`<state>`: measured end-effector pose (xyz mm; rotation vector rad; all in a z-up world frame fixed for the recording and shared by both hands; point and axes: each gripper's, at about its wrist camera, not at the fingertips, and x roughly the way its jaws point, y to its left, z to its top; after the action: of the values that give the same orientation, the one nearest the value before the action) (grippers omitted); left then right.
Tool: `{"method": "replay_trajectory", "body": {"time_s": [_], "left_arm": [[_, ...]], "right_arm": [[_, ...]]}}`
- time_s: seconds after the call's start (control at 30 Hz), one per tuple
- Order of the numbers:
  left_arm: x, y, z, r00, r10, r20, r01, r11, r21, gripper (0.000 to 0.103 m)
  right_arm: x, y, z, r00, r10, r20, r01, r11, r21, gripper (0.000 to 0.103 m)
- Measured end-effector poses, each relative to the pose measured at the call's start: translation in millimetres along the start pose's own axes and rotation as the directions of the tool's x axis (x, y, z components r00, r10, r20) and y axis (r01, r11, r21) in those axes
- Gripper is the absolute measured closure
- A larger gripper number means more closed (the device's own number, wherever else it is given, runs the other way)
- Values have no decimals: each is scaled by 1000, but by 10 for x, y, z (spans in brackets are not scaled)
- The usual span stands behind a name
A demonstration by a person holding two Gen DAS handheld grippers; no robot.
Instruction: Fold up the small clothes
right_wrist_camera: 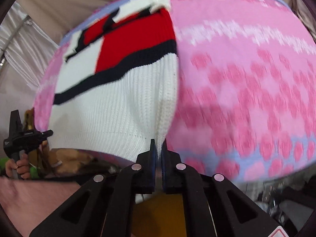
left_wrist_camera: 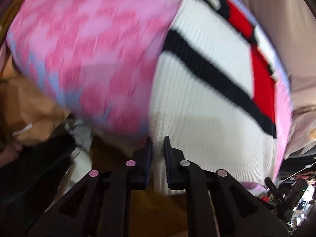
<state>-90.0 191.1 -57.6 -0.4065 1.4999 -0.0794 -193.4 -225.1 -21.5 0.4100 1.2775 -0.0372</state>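
Under my grippers a pink spread (right_wrist_camera: 246, 79) with darker pink dots and a pale blue border covers what is probably a table. A white knit sweater (right_wrist_camera: 110, 114) with red and black stripes lies flat on it.

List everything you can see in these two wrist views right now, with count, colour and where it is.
Knit garment: one, white with a black stripe and red block, spread on the pink cloth, its near edge pinched by both grippers.
Patterned cloth: one, pink with darker pink dots and a pale blue border, lying under the garment.
Brown paper: some, crumpled, beyond the cloth's left edge.
Backdrop sheet: pale grey-beige, behind the work surface.
Left gripper: one, black, shut on the garment's white edge.
Right gripper: one, black, shut on the white edge.
Hand: one, gripping the left gripper's handle.
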Motion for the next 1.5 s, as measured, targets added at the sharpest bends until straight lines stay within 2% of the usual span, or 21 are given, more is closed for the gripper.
{"method": "replay_trajectory", "body": {"time_s": [0.07,0.13,0.2,0.23,0.27,0.3,0.33,0.5,0.57,0.63,0.67,0.7,0.8,0.83,0.87,1.0,1.17,1.27,1.4,1.47,1.5], "left_arm": [[55,52,-58,999,-13,-30,12,1000,-21,94],[13,100,-39,999,-31,-7,31,998,-49,89],[-59,106,11,999,-25,40,27,998,-48,64],[-109,103,37,997,-17,79,21,999,-50,41],[-123,100,44,995,-17,102,22,998,-53,31],[-118,87,65,993,-23,114,30,998,-54,28],[-77,56,88,994,-35,108,41,998,-55,25],[271,-63,113,996,-72,-45,68,993,-95,25],[354,-61,98,991,-103,-80,91,987,-136,26],[369,-32,109,989,-120,-86,103,977,-186,31],[350,-29,109,989,-118,-85,98,974,-204,37],[326,-14,102,990,-118,-82,98,971,-217,40],[171,6,38,991,-120,-62,104,969,-223,71],[117,4,30,991,-123,-57,109,972,-206,89],[25,-29,8,993,-113,-46,104,981,-166,93],[-222,-184,-100,997,-77,-15,76,997,-33,97],[-231,-244,-387,994,-12,-110,23,994,105,99],[-225,-165,-597,978,32,-204,0,988,153,99],[-336,-40,-795,951,84,-299,-23,979,202,99],[-507,-80,-584,962,51,-269,-3,985,175,99],[-576,-138,-457,971,33,-235,7,986,168,99]], "right_arm": [[141,-24,-106,999,22,-50,-21,1000,16,99],[201,-51,-75,999,12,-43,-10,999,50,95],[181,-111,-20,1000,13,-8,-12,995,102,87],[153,-147,25,1000,18,23,-21,991,131,83],[130,-168,24,999,22,42,-28,989,145,71],[126,-186,46,998,22,62,-31,987,157,57],[144,-206,49,997,26,72,-37,986,163,52],[389,-151,169,998,46,41,-52,988,145,51],[430,-64,231,997,62,46,-67,991,114,53],[444,-16,308,994,92,57,-98,989,107,70],[440,-19,327,991,124,57,-130,985,109,93],[418,-13,362,987,147,66,-154,981,115,95],[181,8,453,972,172,162,-190,976,102,97],[55,10,463,966,169,194,-190,977,98,98],[-24,7,456,965,162,207,-185,978,96,98],[-200,-11,339,978,111,174,-122,991,54,99],[-65,-101,-5,997,64,-35,-65,998,-5,99],[29,-61,-277,977,45,-210,-62,995,-73,99],[17,23,-599,916,81,-392,-127,987,-94,99],[-82,76,-484,918,111,-382,-154,984,-85,99],[-168,87,-265,937,147,-316,-174,983,-59,99]]}}
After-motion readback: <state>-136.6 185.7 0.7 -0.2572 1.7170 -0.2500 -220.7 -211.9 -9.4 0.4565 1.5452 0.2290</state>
